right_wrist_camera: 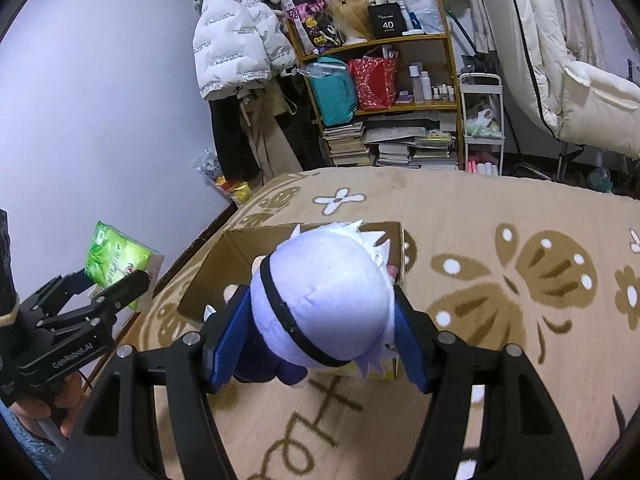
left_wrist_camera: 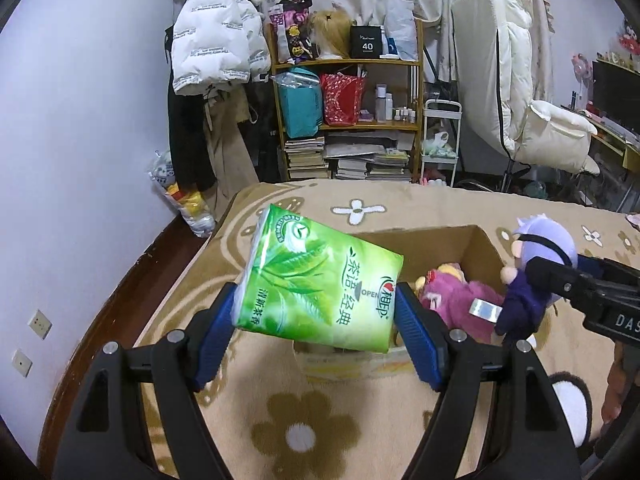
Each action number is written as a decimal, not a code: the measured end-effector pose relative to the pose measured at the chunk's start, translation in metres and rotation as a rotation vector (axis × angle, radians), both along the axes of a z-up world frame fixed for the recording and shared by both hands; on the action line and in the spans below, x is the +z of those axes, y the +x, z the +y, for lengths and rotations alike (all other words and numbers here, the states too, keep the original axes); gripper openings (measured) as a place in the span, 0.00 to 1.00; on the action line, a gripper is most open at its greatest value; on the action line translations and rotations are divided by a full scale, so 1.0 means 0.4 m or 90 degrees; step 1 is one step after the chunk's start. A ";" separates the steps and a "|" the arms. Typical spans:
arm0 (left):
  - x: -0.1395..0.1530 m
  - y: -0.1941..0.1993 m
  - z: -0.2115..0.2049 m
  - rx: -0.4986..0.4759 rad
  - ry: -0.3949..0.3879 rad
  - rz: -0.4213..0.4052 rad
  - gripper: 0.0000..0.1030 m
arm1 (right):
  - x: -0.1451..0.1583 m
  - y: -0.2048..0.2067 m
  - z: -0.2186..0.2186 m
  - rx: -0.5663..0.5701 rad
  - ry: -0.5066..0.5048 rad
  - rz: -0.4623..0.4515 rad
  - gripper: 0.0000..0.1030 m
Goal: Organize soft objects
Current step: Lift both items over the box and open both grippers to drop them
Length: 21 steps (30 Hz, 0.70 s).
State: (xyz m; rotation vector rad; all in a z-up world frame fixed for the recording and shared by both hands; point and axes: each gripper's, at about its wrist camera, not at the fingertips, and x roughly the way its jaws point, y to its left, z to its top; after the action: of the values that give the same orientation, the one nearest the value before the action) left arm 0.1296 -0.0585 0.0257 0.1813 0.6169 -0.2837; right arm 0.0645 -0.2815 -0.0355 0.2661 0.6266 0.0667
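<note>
Above the bed (left_wrist_camera: 380, 200) with its tan flowered blanket, I hold two soft things, one per hand-held gripper. My left hand-held gripper (left_wrist_camera: 316, 312) pinches one green tissue pack (left_wrist_camera: 320, 276), tilted, its long axis running across between the pads, over the near edge of the cardboard box (left_wrist_camera: 476, 240). My right hand-held gripper (right_wrist_camera: 316, 320) pinches one lavender-haired plush doll (right_wrist_camera: 328, 292) by the head, body hanging down over the same box. Inside that one box lie one pink plush toy (left_wrist_camera: 460, 296) and one tape roll (left_wrist_camera: 486, 310).

Tissue pack (left_wrist_camera: 320, 280) reads "OPEN"; black box (left_wrist_camera: 367, 42), seemingly "40".
</note>
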 end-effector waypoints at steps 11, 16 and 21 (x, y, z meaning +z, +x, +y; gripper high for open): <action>-0.026 0.097 -0.021 0.004 -0.018 0.024 0.74 | 0.002 0.116 -0.047 0.022 0.065 0.009 0.69; -0.044 0.124 -0.032 0.007 -0.025 0.046 0.74 | -0.005 0.159 -0.044 0.038 0.092 0.021 0.71; -0.075 0.140 -0.033 0.017 -0.014 0.082 0.83 | -0.010 0.184 -0.026 0.050 0.071 0.051 0.72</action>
State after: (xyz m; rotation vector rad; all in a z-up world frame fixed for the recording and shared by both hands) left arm 0.1855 -0.0715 -0.0043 0.1337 0.7431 -0.2781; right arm 0.1379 -0.2919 -0.0395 0.3536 0.7142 0.1676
